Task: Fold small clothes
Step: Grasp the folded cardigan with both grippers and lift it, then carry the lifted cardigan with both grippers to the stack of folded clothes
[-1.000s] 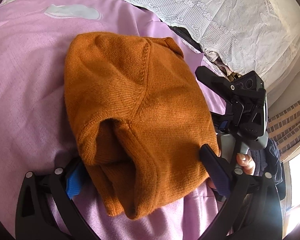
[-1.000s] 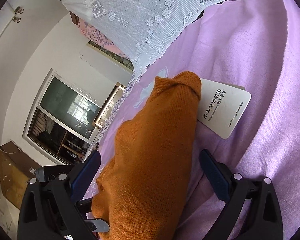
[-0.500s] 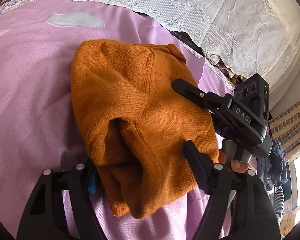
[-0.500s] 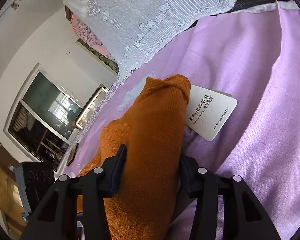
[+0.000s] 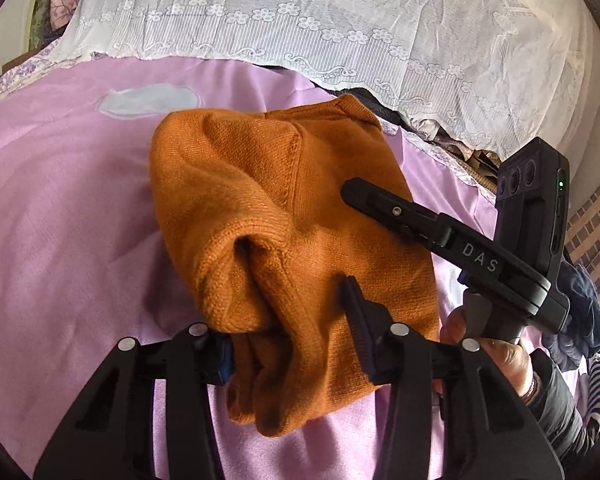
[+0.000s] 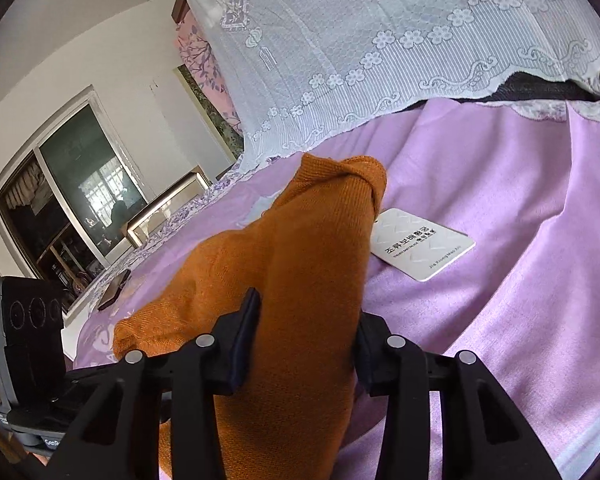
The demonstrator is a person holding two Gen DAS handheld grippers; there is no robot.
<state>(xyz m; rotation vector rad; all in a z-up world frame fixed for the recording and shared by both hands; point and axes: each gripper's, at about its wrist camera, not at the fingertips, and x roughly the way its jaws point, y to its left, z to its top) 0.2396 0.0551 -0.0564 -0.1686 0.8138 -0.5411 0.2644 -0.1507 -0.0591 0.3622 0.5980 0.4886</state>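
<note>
— Where is the sweater?

— The orange sweater (image 5: 284,232) lies bunched and folded on the purple bedspread (image 5: 60,240), below the white lace cover (image 5: 340,32). A white tag (image 6: 422,244) sits on the bedspread just beside its far end.

— What is the left gripper doing?

— The left gripper (image 5: 288,334) has the near folded edge between its jaws, which are closing, pads pressing into the knit.

— And the right one?

— The right gripper (image 6: 306,340) is also closing, pinching a thick ridge of the sweater from both sides. From the left camera it reaches in from the right, held by a hand (image 5: 496,348) in a dark sleeve (image 5: 560,404).
</note>
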